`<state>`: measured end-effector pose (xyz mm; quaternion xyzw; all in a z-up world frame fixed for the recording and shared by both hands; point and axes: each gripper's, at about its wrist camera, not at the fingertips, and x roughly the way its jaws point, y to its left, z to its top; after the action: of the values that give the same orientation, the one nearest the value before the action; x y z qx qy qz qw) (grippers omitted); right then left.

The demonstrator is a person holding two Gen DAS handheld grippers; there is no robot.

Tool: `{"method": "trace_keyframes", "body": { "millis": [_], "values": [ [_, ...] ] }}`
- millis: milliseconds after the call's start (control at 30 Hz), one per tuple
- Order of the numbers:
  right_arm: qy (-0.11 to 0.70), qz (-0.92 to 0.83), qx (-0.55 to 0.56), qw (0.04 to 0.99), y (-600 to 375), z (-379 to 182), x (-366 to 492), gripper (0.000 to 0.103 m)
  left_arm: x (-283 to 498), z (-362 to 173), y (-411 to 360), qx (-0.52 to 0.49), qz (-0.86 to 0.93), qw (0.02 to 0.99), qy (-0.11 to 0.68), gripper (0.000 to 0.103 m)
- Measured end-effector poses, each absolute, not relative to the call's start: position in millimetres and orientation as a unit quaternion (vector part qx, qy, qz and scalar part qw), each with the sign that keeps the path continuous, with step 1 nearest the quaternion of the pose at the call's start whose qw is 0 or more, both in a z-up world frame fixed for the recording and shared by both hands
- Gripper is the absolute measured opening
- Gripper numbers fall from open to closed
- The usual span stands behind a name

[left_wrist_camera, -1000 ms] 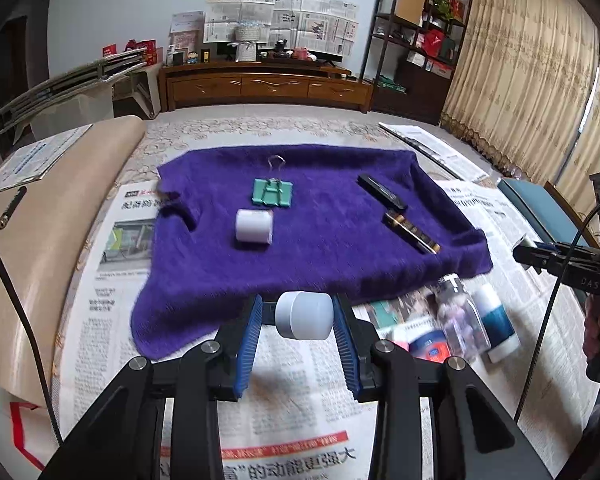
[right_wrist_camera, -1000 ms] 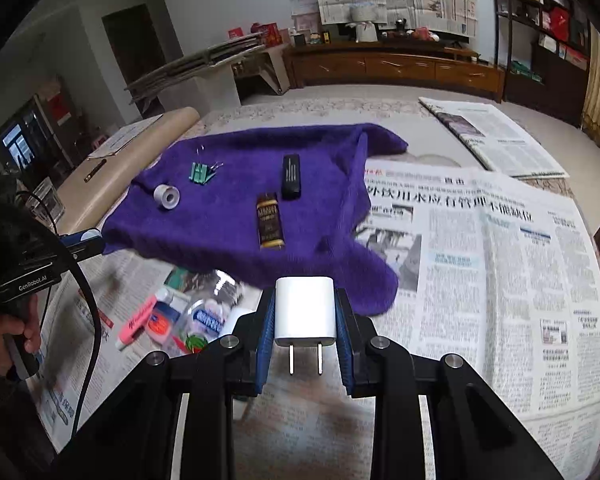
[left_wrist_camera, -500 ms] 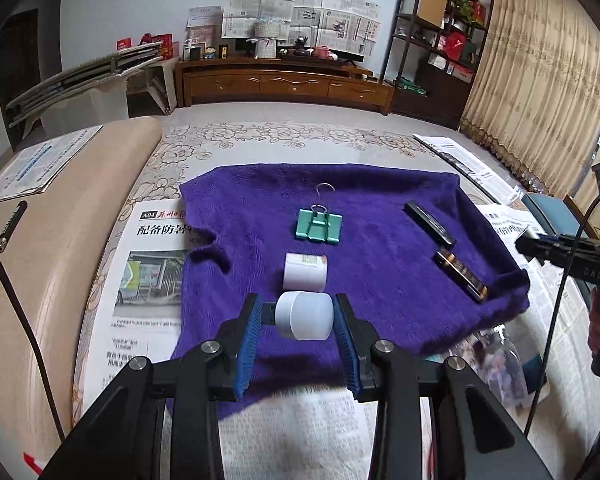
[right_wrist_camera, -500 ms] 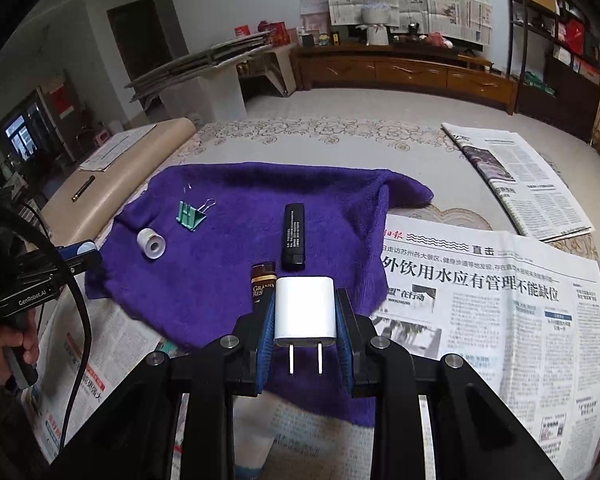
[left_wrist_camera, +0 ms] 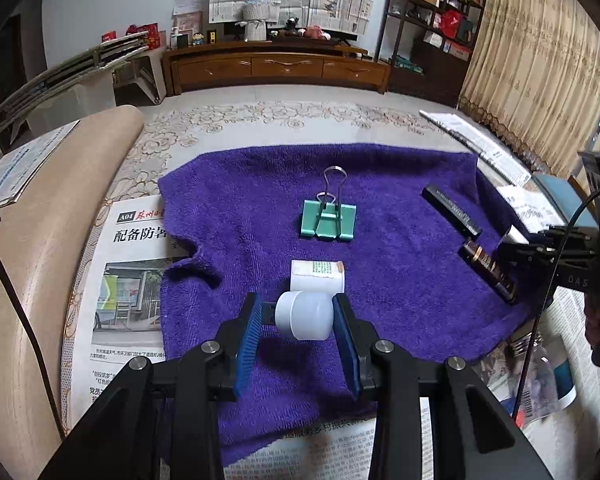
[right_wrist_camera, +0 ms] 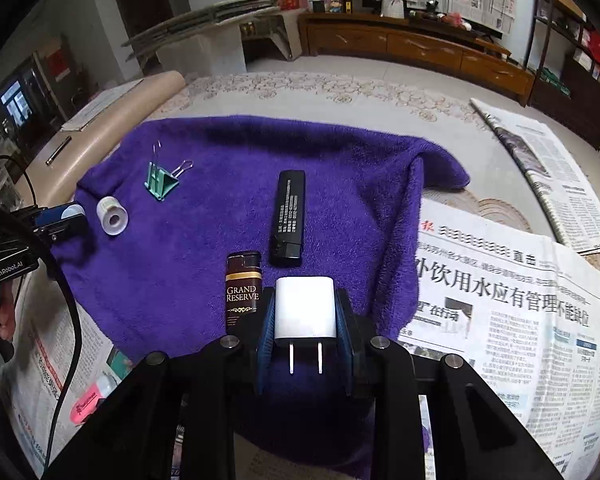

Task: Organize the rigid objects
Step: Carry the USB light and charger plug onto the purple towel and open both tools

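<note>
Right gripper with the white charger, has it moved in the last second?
Yes. The right gripper with the charger came forward over the purple towel; it's now beside the brown lighter, which earlier lay well ahead.

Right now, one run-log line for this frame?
left gripper: shut on white cap | right gripper: shut on white charger | both over purple towel | binder clip on towel

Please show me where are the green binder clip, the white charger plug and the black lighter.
green binder clip (left_wrist_camera: 327, 222): left wrist view, on its green body.
white charger plug (right_wrist_camera: 305, 307): right wrist view, on its front face.
black lighter (right_wrist_camera: 287, 212): right wrist view, mid-body.
</note>
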<state>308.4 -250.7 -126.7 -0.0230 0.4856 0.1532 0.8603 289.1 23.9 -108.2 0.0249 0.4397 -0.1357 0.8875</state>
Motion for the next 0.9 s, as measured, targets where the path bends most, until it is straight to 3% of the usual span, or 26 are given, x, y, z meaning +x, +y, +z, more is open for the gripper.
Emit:
{"method": "trace_keyframes", "body": {
  "millis": [900],
  "values": [
    [0.491,0.165,-0.093,0.850,-233,-137,314,0.030,301,-127,13,0.100,-0.139,0.866,0.469,0.039]
  ]
}}
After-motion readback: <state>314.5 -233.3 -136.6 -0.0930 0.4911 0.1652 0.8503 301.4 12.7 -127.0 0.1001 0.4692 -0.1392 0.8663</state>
